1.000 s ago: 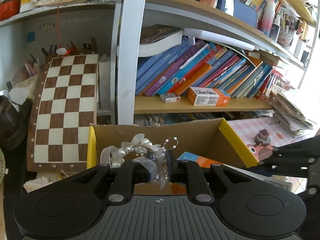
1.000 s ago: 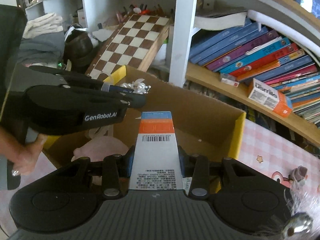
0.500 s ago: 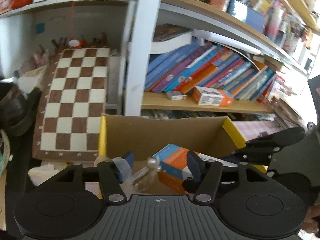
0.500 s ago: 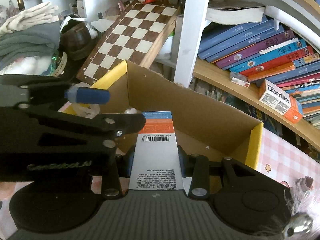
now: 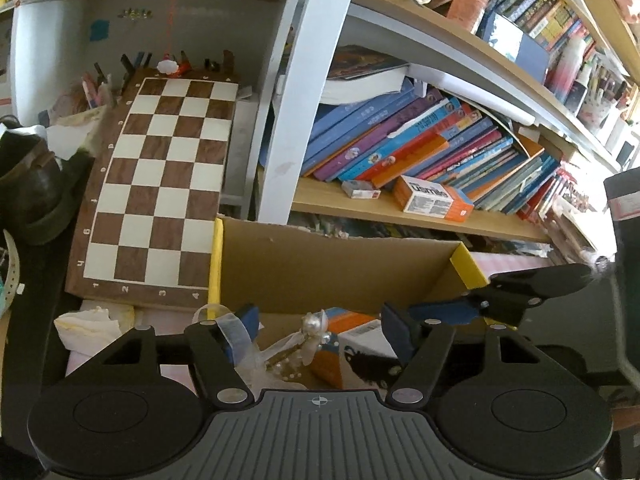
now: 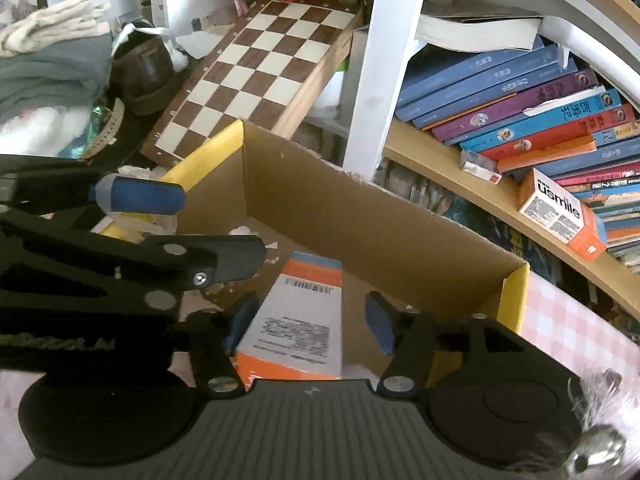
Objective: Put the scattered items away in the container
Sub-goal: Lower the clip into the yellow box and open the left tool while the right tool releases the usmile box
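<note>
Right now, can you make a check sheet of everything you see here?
Surface: pink checked cloth beside the box.
Job's things: cardboard box with yellow flaps; orange and white carton and pearl ribbon hairpiece lying inside it.
Clutter: crumpled tissue outside the box.
Grippers: left gripper opening, hairpiece below it, ribbon draped on one finger; right gripper opening, carton between the fingers, right pad clear.
Cables: nothing seen.
Surroundings: chessboard leaning behind the box, shelf of books, brown shoe, folded clothes.
</note>
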Demonstrator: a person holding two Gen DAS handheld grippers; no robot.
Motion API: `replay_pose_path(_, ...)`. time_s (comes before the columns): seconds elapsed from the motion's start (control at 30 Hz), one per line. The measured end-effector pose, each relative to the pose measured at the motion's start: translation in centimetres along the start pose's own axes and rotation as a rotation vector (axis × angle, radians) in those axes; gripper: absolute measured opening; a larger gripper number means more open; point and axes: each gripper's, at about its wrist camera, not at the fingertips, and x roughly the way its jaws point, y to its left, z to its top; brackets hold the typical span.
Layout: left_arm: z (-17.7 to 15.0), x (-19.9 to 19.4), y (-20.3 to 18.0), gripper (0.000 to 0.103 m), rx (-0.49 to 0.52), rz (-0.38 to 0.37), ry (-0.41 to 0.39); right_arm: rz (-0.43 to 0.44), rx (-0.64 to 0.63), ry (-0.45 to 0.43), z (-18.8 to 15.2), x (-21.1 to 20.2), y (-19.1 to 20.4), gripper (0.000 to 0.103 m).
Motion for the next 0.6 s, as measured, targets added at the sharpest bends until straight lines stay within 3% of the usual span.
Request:
replay_pose_path(0.2, -0.3, 0.0, -1.4, 0.075, 0.128, 0.023, 0.055, 0.008, -0.067, -0.026, -1.6, -2.9, 0.4, 0.072)
replay_pose_path(0.43, -1.6, 0.5, -3.3, 0.077, 0.299, 0.07, 0.126, -0.008, -0.134, -0.043, -4.2, -5.8, 1.4, 0.073)
replay_pose_path(0.6, -1.5, 0.3, -3.1, 0.077, 0.271, 0.104, 0.12, -0.012, -0.088, -0.082, -5.3, -8.0, 1.1, 0.073)
